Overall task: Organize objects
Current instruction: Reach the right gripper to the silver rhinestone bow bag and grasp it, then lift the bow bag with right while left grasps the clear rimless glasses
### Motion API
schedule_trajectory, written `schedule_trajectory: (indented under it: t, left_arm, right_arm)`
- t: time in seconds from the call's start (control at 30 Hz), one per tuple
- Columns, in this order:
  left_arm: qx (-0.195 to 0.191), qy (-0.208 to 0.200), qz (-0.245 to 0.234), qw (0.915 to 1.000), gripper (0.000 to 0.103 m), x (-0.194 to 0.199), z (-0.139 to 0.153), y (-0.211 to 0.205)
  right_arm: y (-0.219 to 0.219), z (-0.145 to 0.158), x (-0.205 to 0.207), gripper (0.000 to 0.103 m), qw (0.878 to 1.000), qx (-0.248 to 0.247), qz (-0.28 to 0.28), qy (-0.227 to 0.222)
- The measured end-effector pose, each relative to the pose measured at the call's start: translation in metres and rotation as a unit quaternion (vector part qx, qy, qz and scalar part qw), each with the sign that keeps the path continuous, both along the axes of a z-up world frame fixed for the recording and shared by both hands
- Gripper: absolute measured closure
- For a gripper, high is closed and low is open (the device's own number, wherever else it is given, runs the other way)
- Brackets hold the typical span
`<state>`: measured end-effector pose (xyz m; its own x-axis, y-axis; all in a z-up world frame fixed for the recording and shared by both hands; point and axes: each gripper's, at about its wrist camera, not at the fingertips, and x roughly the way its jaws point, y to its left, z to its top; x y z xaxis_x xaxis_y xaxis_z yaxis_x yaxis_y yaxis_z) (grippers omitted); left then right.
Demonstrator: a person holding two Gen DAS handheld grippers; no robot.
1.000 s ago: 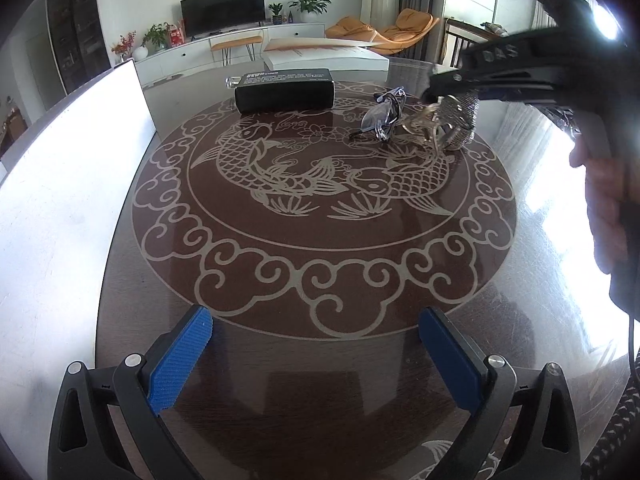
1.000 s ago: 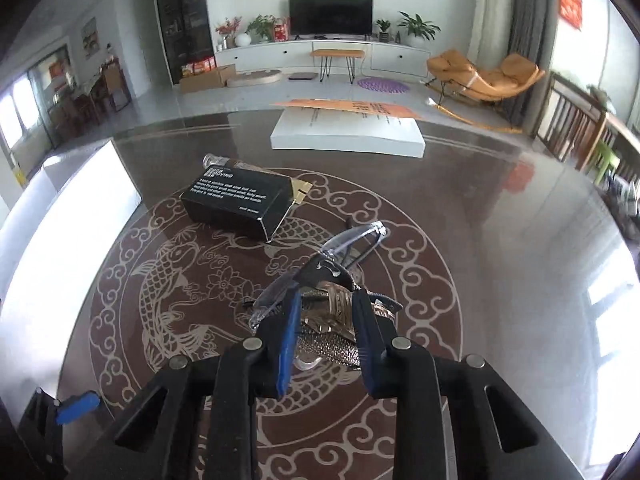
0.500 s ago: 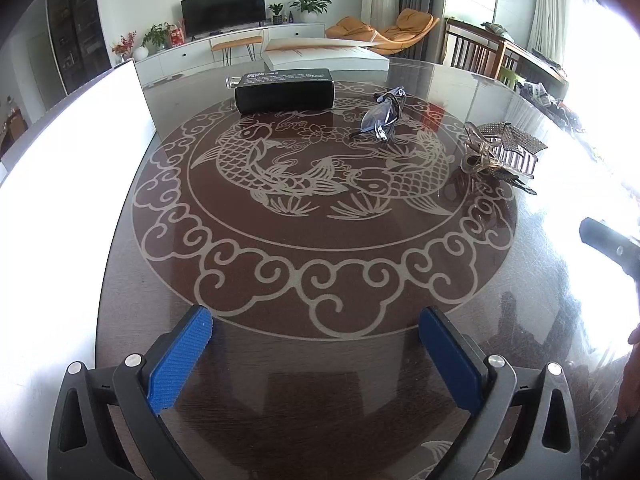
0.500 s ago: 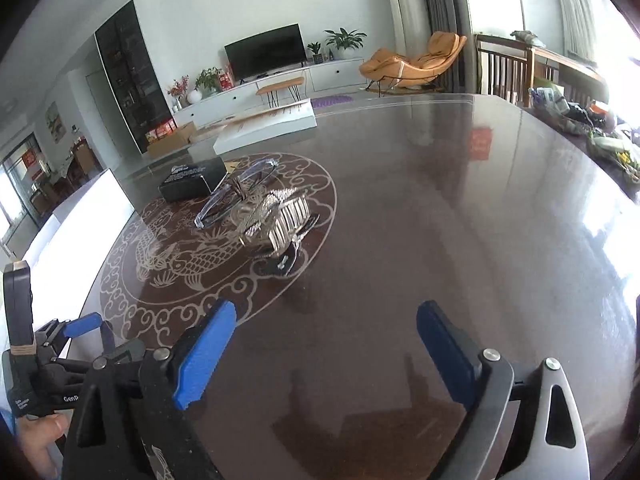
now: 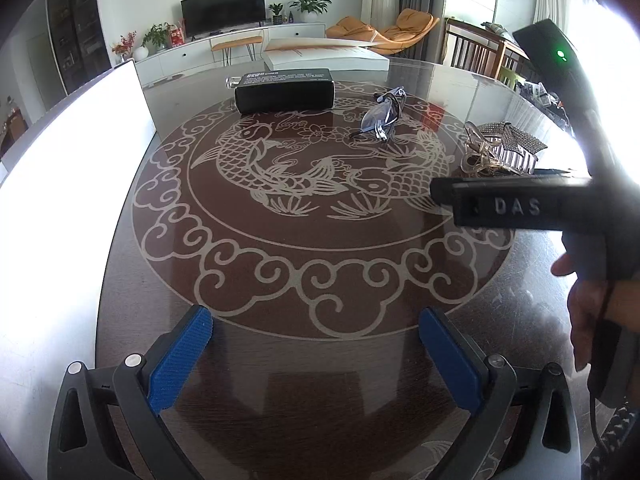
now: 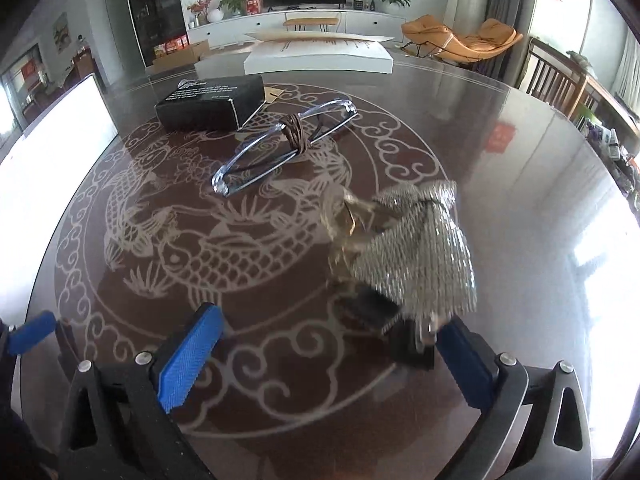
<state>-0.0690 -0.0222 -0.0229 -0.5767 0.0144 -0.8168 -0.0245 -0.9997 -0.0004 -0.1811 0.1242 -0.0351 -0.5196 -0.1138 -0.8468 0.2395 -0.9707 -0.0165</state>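
Observation:
A sparkly rhinestone hair claw [image 6: 416, 252] lies on the dark round table [image 6: 520, 200], just ahead of the right finger of my right gripper [image 6: 324, 348], which is open and empty. The claw also shows in the left wrist view [image 5: 502, 146], at the table's right. Clear glasses [image 6: 280, 148] with a brown hair tie around them lie beyond it, also in the left wrist view [image 5: 382, 114]. A black box [image 6: 212, 102] sits farther back, also in the left wrist view [image 5: 284, 90]. My left gripper [image 5: 316, 356] is open and empty near the table's front edge.
A flat white box [image 6: 320, 58] lies at the table's far edge. A white board [image 5: 72, 184] stands along the left side. In the left wrist view the right gripper's black body [image 5: 520, 204] and the person's hand [image 5: 592, 304] reach in from the right.
My right gripper let go of the hair claw, drew back to the right, and has now come back close behind the claw. The claw now lies right of the glasses. My left gripper has not moved.

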Motion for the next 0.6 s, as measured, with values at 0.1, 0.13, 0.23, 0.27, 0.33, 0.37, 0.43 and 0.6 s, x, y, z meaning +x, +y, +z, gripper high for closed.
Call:
schedule_trajectory:
  t: [0.1,0.13,0.23,0.27,0.33,0.37,0.43,0.6]
  left_arm:
    - [0.000,0.000,0.000,1.0000,0.000,0.000,0.000,0.000]
    - [0.000,0.000,0.000,1.0000,0.000,0.000,0.000,0.000]
    - [0.000,0.000,0.000,1.0000,0.000,0.000,0.000,0.000]
    - [0.000,0.000,0.000,1.0000,0.000,0.000,0.000,0.000]
    - [0.000,0.000,0.000,1.0000,0.000,0.000,0.000,0.000]
    - [0.001,0.000,0.001,1.0000,0.000,0.000,0.000,0.000]
    - [-0.001,-0.001,0.002,1.0000,0.000,-0.001,0.000,0.001]
    - [-0.001,-0.008,-0.028,0.9996,0.000,-0.025,0.001,0.012]
  right_arm:
    - [0.006,0.005,-0.006,0.033,0.999,-0.016,-0.019,0.021]
    - [0.009,0.007,-0.006,0.042,0.999,-0.021,-0.020,0.027]
    - [0.020,0.009,-0.004,0.053,0.998,-0.044,-0.017,0.029]
    - [0.025,0.008,0.001,0.053,0.999,-0.041,-0.016,0.031]
    - [0.039,0.009,0.014,0.053,0.999,-0.039,-0.017,0.034]
    - [0.047,0.009,0.022,0.053,0.998,-0.040,-0.020,0.034]
    - [0.065,0.009,0.042,0.053,0.998,-0.040,-0.026,0.036]
    - [0.091,0.009,0.080,0.052,0.997,-0.034,-0.050,0.052]
